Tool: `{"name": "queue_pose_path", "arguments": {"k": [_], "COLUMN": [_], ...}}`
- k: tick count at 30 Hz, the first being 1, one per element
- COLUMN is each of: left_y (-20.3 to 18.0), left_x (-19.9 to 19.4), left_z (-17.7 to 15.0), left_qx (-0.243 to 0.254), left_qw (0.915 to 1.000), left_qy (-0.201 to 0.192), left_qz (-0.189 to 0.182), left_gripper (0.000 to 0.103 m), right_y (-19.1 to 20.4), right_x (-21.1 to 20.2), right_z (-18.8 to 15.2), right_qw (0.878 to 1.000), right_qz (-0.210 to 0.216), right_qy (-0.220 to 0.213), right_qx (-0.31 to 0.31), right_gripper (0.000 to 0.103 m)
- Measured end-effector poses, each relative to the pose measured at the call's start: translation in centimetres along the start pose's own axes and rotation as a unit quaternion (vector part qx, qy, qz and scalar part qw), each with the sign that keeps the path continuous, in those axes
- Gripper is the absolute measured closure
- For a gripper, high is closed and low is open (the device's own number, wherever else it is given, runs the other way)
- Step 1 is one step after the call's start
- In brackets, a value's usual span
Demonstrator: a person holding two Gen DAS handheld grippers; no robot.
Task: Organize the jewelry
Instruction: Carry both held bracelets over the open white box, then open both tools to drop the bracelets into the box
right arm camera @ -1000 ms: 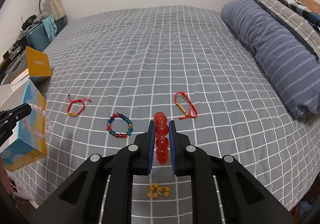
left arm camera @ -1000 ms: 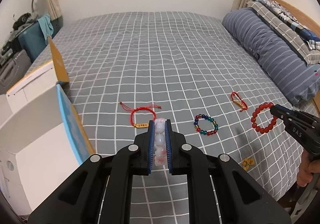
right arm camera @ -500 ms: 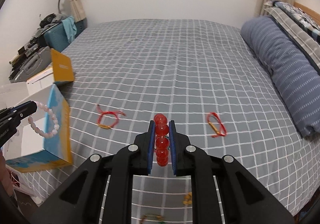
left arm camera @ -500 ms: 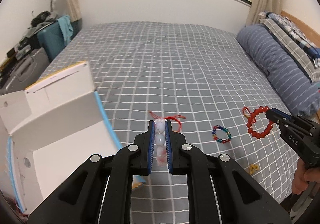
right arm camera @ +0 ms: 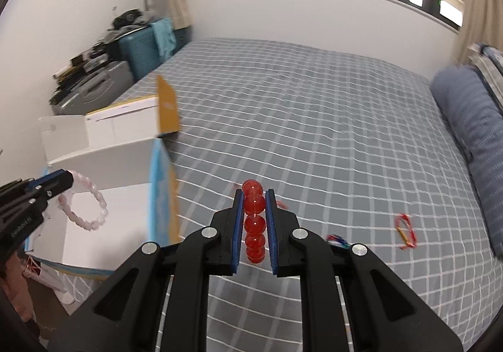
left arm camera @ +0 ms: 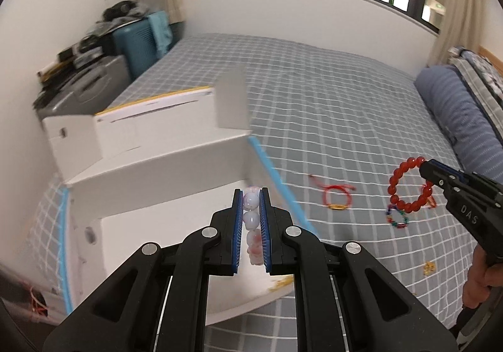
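Note:
My left gripper [left arm camera: 251,195] is shut on a pale pink bead bracelet [left arm camera: 251,220] and holds it over the open white box [left arm camera: 151,169] on the bed's left edge. In the right wrist view that bracelet [right arm camera: 91,210] hangs from the left gripper [right arm camera: 67,179] above the box [right arm camera: 103,226]. My right gripper [right arm camera: 254,195] is shut on a red bead bracelet [right arm camera: 254,223], held above the bed to the right of the box. That red bracelet also shows in the left wrist view [left arm camera: 405,185].
On the grey checked bed [left arm camera: 330,107] lie a red cord bracelet [left arm camera: 336,199], a multicoloured bead bracelet [left arm camera: 397,220], another red cord bracelet [right arm camera: 405,231] and small gold pieces [left arm camera: 428,267]. A blue bolster [left arm camera: 465,119] lies at right. Suitcases [left arm camera: 138,41] stand at left.
Both grippers have swung left with their bracelets. The left gripper now holds the pink bracelet over the open box; the right gripper follows toward the box.

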State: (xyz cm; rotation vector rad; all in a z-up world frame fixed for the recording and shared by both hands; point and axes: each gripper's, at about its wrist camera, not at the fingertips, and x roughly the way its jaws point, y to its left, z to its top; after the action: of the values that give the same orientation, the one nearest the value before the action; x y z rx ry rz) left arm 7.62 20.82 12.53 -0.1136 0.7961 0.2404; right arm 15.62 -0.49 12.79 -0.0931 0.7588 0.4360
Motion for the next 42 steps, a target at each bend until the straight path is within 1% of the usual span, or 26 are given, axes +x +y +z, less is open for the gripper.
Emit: {"name": "queue_pose_path", "arguments": {"k": [8,11,14,18,25,28,37,40,41,42], "left_y": [6.5,8.5,9.9,12.0,14.4,14.8,15.4,15.3,15.3,15.2], "left_x": [-0.5,-0.1,0.8,2.3,4.5,5.3,6.8,6.8,6.7,6.5], "left_z": [-1.3,-2.4,-3.5,-5.3,-7.6,-8.3,-9.0,-9.1,-9.1,-9.0], "left_qx": [-0.041,-0.054,-0.066,-0.08,-0.096,-0.1,-0.105,-0.102,-0.102,-0.101], "left_qw": [0.9983,0.9972,0.9959,0.9937,0.9901,0.9887,0.9867,0.9869,0.987,0.9874], "left_qy": [0.005,0.014,0.025,0.043,0.069,0.081,0.097,0.099,0.096,0.092], "left_qz": [0.041,0.049,0.057,0.066,0.075,0.077,0.078,0.077,0.078,0.081], "left_gripper": [0.093,0.093,0.093,0.093,0.093,0.093,0.092,0.089,0.089,0.089], "right_y": [7.5,10.0,12.1,14.2,16.9,18.0,19.3,19.5,19.4,19.2], "right_x": [1.4,1.8,2.9,4.8,8.0,9.3,11.0,10.7,10.5,10.2], "right_z": [0.7,0.3,-0.4,-1.5,-3.2,-3.9,-4.9,-4.8,-4.7,-4.6], "right_qw": [0.998,0.997,0.996,0.994,0.992,0.99,0.987,0.988,0.989,0.989], "right_qz": [0.047,0.057,0.071,0.081,0.083,0.082,0.079,0.077,0.077,0.078], "right_qy": [0.004,0.005,0.016,0.036,0.065,0.081,0.1,0.09,0.087,0.086], "right_qx": [-0.033,-0.05,-0.061,-0.067,-0.074,-0.082,-0.093,-0.094,-0.093,-0.092], "right_gripper": [0.09,0.09,0.09,0.09,0.09,0.09,0.09,0.087,0.078,0.072]}}
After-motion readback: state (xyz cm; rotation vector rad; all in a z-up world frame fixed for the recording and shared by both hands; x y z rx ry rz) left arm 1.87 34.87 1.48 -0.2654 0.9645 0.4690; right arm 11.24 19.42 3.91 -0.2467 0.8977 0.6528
